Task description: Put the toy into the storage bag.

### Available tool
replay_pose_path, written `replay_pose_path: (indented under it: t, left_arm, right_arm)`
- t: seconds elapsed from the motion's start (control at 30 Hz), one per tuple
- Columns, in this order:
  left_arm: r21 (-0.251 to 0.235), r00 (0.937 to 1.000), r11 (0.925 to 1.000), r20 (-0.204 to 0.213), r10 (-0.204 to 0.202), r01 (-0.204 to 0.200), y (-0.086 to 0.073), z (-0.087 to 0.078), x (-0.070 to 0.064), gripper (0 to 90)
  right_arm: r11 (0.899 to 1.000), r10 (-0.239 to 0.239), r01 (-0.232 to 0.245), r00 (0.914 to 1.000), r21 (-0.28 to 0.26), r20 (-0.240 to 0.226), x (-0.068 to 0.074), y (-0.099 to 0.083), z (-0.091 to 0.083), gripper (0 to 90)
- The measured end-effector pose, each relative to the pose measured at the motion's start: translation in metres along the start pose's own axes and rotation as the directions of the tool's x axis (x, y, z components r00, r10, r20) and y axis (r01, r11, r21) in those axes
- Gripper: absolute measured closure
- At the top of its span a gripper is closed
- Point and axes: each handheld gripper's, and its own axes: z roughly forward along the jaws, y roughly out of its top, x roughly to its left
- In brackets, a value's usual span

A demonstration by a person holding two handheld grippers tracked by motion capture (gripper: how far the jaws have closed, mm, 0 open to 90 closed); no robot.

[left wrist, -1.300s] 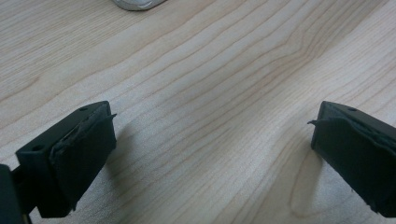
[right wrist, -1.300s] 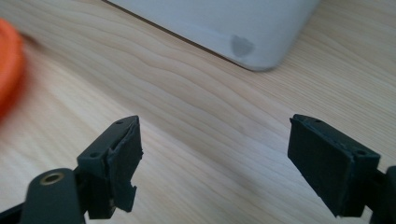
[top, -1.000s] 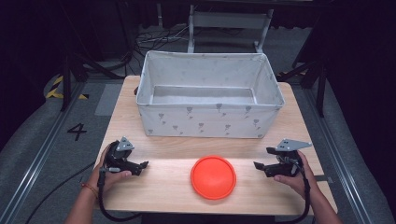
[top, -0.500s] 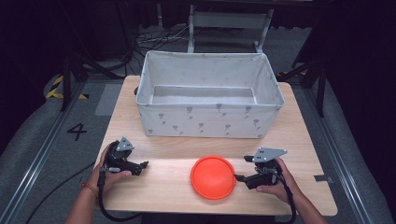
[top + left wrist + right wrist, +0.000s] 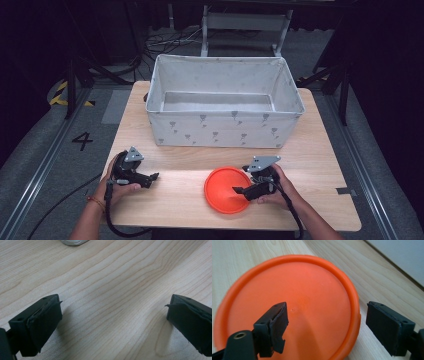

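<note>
My right gripper (image 5: 239, 190) hangs low over the near right edge of the disc (image 5: 226, 189), jaws apart, with no grip on it yet. In the right gripper view one jaw sits above the disc's (image 5: 287, 305) face and the other out past its rim over bare wood, so the raised rim runs between them. I judge that is the reason for coming in from the side: the disc lies flat on the table (image 5: 320, 150) and is too wide to span, so the rim is the only part the jaws can pinch. The disc sits at the near middle of the table, well apart from the bin (image 5: 225, 131), which stands open and empty farther back. That looks like the likely place for it, though I can only guess. My left gripper (image 5: 152, 176) rests near the front left corner, also with its jaws wide apart; the left gripper view shows plain wood (image 5: 110, 302) between them. I keep it there because one hand is enough for a light disc, and it stays clear of the path to the bin.
</note>
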Motion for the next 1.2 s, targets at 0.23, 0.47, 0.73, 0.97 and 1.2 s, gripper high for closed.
replay_pose_path:
  t: [0.23, 0.47, 0.73, 0.97, 1.2]
  left_arm:
    - [0.0, 1.0, 1.0, -0.002, -0.003, 0.003, 0.0, 0.0, 0.0, 0.2]
    - [0.0, 1.0, 1.0, -0.003, -0.003, 0.003, 0.0, 0.0, 0.0, 0.3]
    - [-0.001, 1.0, 1.0, -0.004, -0.005, 0.005, 0.0, 0.0, -0.001, 0.4]
    - [-0.001, 0.9999, 0.9999, -0.012, -0.011, 0.011, 0.0, 0.0, -0.002, 0.5]
    - [-0.001, 0.9998, 0.9999, -0.016, -0.011, 0.011, 0.0, 0.0, -0.002, 0.5]
  right_arm:
    - [0.999, -0.003, 0.004, 0.9999, 0.05, -0.015, 0.001, -0.003, 0.015, 17.8]
    - [0.999, 0.005, -0.005, 0.9999, 0.05, -0.016, 0.003, -0.007, 0.018, 14.4]
    - [0.999, 0.013, -0.013, 0.9999, 0.039, -0.008, 0.004, -0.006, 0.02, 13.2]
    - [0.998, 0.021, -0.021, 0.9998, 0.066, 0.0, 0.005, 0.0, 0.022, 20.1]
    - [0.996, 0.058, -0.058, 0.9983, 0.062, -0.001, -0.007, 0.008, 0.021, 49.8]
